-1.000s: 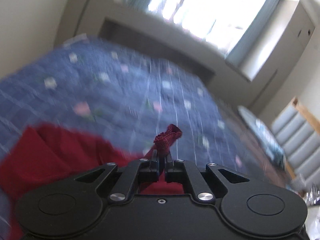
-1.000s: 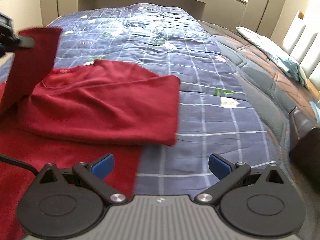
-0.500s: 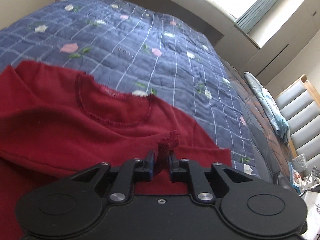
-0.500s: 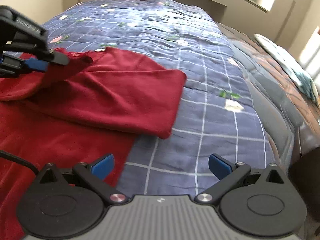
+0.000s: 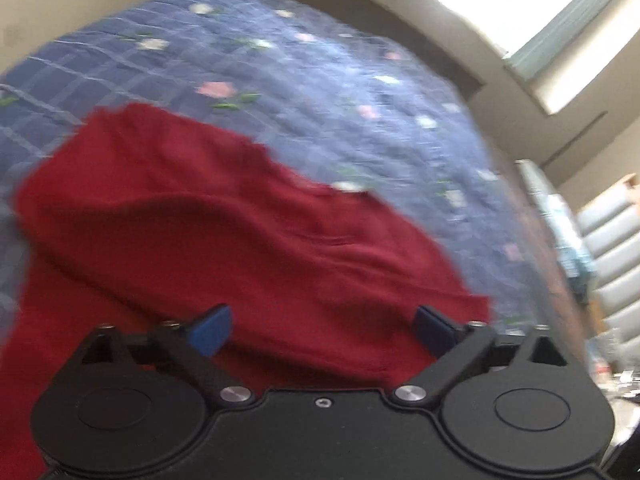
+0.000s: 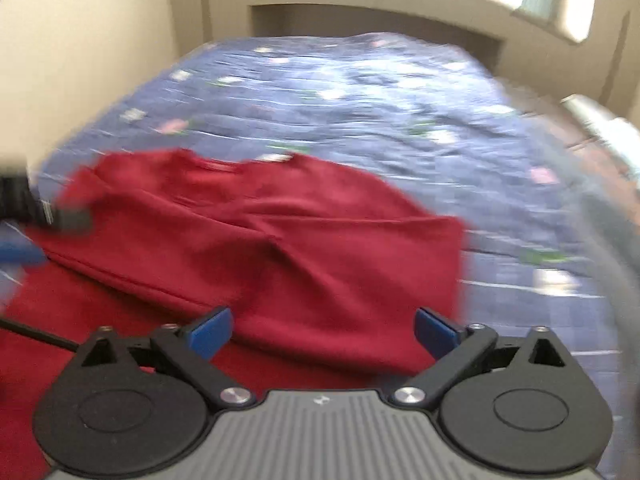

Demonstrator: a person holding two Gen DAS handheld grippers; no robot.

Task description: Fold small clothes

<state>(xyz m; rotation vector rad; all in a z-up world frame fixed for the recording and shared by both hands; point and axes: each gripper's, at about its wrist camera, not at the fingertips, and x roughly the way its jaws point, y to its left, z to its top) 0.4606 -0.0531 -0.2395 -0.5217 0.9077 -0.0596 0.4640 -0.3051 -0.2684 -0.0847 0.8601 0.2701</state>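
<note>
A dark red shirt [image 5: 248, 248] lies on the blue floral quilt [image 5: 304, 88], with both sleeves folded in across its body. It also shows in the right wrist view [image 6: 304, 240]. My left gripper [image 5: 324, 330] is open and empty, just above the shirt's near part. My right gripper [image 6: 322, 330] is open and empty over the shirt's lower right part. The left gripper [image 6: 36, 224] appears blurred at the left edge of the right wrist view. Both views are motion-blurred.
The quilt [image 6: 360, 92] covers the bed up to a beige headboard ledge [image 6: 376, 0] under a bright window. A pale wall [image 6: 80, 40] runs along the left. A grey padded chair [image 5: 612, 248] and a folded cloth [image 5: 560, 216] lie to the right.
My left gripper has let go of the red sleeve cuff and opened wide. The sleeve now lies across the shirt. Both cameras have swung.
</note>
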